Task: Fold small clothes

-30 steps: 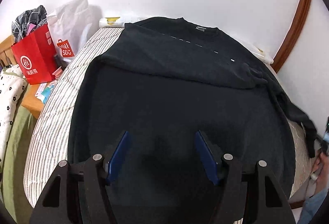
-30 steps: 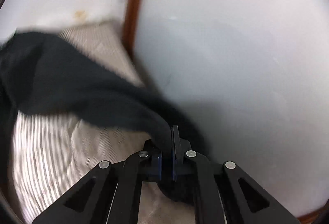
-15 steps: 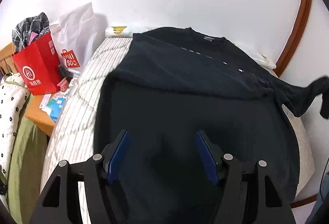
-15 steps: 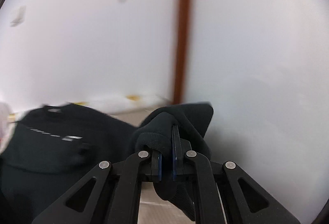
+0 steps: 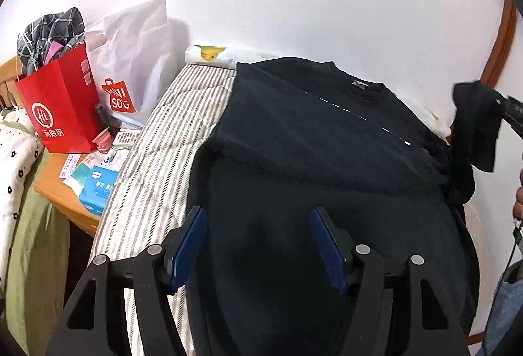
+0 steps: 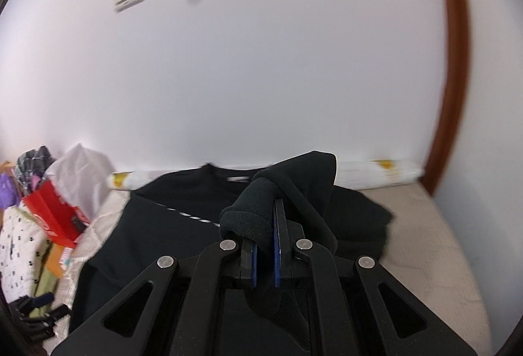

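A black sweatshirt lies spread on the striped bed, its collar toward the white wall, and one side already turned in over the chest. A broken white line of print runs slantwise across the chest; its letters are too small to read. A pale tag sits inside the collar, unreadable too.

The right hand-held gripper is clenched on the sweatshirt's sleeve cuff, which is lifted above the garment's body; the rest of the sleeve drapes down behind the fingers. In the left wrist view that raised sleeve hangs at the right of the sweatshirt.

The left hand-held gripper hovers over the near hem of the sweatshirt with its blue pads apart and nothing between them.

Left of the sweatshirt, beyond the bed's edge, a wooden bedside table carries a red paper bag with a round "Hl" logo and three Chinese characters, a white bag printed "MINISO" in red, and a blue tissue pack with small writing I cannot read.
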Motion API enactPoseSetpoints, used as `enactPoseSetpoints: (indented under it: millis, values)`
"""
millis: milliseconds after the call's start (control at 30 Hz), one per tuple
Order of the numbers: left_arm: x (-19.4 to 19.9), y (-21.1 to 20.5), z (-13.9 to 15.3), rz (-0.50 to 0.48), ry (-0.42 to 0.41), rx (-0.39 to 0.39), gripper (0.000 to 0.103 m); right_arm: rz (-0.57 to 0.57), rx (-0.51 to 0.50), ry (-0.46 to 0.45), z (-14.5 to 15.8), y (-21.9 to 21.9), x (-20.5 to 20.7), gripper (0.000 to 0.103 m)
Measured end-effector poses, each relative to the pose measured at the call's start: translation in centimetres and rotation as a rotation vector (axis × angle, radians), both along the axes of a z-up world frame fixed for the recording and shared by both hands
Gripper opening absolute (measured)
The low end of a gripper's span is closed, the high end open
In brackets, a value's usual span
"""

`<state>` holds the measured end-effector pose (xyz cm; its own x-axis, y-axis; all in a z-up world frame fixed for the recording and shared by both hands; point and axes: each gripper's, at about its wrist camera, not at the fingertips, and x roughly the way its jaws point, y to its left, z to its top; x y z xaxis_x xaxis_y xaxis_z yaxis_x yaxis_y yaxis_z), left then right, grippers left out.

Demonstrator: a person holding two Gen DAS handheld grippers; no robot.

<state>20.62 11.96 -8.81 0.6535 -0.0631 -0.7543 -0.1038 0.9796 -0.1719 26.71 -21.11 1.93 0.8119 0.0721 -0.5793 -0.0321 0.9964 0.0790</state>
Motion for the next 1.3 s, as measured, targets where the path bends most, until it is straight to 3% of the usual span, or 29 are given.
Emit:
enactPoseSetpoints:
  millis: [233, 367, 467, 567, 633, 733, 800, 833, 933, 1300]
  values:
    - [1.5, 1.1, -1.5, 0.007, 0.018, -0.04, 0.064, 0.139, 0.012, 0.074, -5.5, 6.6, 5.0, 0.008]
    - [2.1, 0.5, -2.6, -0.021, 0.043, -0.023, 0.064, 0.147, -0.015, 0.172, -9.6, 7.4, 6.7, 0.009]
    - [2.8, 0.1, -3.1, -0.034, 0.062, -0.01, 0.064, 0.114, -0.006, 0.196, -11.5, 6.5, 7.3, 0.009]
    - [3.7, -0.6, -3.0, -0.044, 0.064, -0.009, 0.064, 0.127, 0.03, 0.244, -12.9, 6.4, 7.4, 0.026]
    - [4.3, -1.4, -2.8, -0.055, 0.063, -0.009, 0.064, 0.2, -0.02, 0.3, -13.5, 7.2, 7.1, 0.033]
    - [4.8, -2.9, -2.4, -0.083, 0.06, -0.005, 0.064, 0.212, -0.079, 0.292, -13.5, 7.2, 5.5, 0.047]
    - [5.1, -4.0, -2.0, -0.107, 0.058, 0.007, 0.064, 0.189, -0.059, 0.317, -13.5, 5.8, 4.3, 0.088]
    - [5.1, -4.7, -1.8, -0.122, 0.055, 0.014, 0.064, 0.191, -0.037, 0.333, -13.7, 5.0, 3.5, 0.092]
    - [5.5, -7.0, -1.4, -0.169, 0.053, 0.035, 0.064, 0.19, -0.067, 0.388, -14.3, 3.5, 1.6, 0.092]
    - [8.5, -17.2, -1.6, -0.358, 0.05, 0.093, 0.064, 0.043, -0.078, 0.232, -11.3, -8.0, -7.0, 0.092]
